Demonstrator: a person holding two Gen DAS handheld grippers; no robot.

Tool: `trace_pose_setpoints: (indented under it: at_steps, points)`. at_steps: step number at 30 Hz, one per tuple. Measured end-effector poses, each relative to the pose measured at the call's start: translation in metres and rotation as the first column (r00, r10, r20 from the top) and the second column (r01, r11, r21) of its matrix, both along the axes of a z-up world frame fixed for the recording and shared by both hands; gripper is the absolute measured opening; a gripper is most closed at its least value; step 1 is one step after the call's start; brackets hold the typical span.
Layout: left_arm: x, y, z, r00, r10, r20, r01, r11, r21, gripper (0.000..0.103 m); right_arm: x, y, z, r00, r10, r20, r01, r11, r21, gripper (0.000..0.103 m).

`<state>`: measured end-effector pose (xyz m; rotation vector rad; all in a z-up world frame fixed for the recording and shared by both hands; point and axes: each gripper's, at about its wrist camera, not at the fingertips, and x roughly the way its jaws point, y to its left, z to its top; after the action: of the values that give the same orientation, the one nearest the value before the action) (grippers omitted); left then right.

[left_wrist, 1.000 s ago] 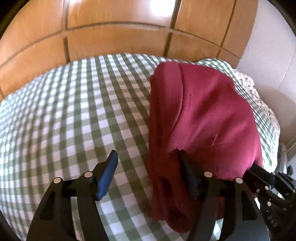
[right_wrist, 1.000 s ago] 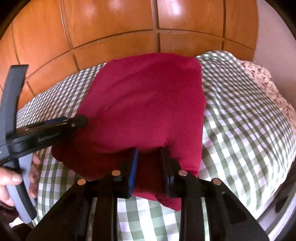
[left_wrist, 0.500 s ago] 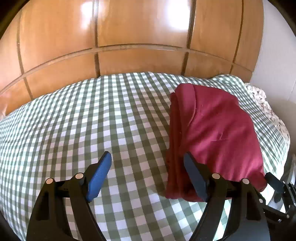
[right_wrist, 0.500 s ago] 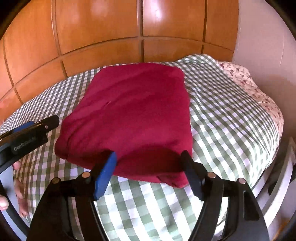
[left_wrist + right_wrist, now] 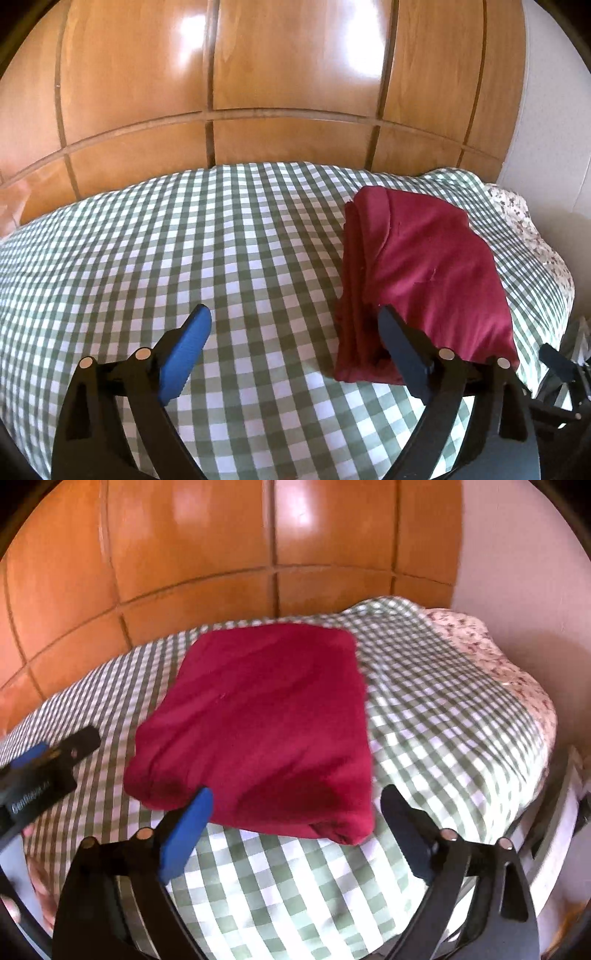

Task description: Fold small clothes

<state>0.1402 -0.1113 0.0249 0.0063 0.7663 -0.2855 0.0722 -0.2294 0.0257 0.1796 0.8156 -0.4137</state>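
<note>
Folded red garment [image 5: 258, 731] lies flat on the bed [image 5: 424, 716], a thick, roughly rectangular packet on the green and white checked cover. Its long axis runs from the near edge of the bed away toward the wooden panelled wall [image 5: 207, 561], tilted a little to the right as seen from the right wrist. The near short end is rounded and bulky, with a doubled lip of cloth at its near right corner; the far short end is straighter and points at the wall. In the left wrist view the same garment [image 5: 424, 273] sits right of centre, its stacked layers showing along the left long side, near the bed's right edge where a floral fabric [image 5: 532, 236] shows beneath the checked cover.

Right gripper [image 5: 295, 805] hangs just before the near end of the garment with its fingers spread wide, the blue-padded one [image 5: 184, 834] overlapping the cloth's near left part in the picture; whether it touches cannot be told. Left gripper [image 5: 291, 325] is also spread wide, over bare checked cover to the left of the garment, its right finger [image 5: 402, 350] crossing the near left corner in view. It appears in the right wrist view at the left edge [image 5: 48, 771], beside the garment
</note>
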Motion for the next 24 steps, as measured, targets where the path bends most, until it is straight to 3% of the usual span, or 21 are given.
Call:
trace_pose_setpoints:
  at_steps: [9,12,24]
  points:
    - [-0.018,0.015,-0.002,1.000,0.024,0.010,-0.024,1.000,0.014,0.091,-0.010,0.006,0.015,0.991,-0.115,0.063,0.119,0.991,-0.061,0.101]
    - [-0.022,0.023,-0.005,0.999,0.041,-0.006,-0.041,0.999,-0.001,0.099,-0.012,0.008,0.013,0.988,-0.145,0.050,0.147,0.988,-0.041,0.101]
    - [-0.035,0.025,-0.009,0.999,0.041,-0.027,-0.040,0.999,0.032,0.099,-0.014,0.021,0.006,0.991,-0.131,0.034,0.134,0.987,-0.086,0.101]
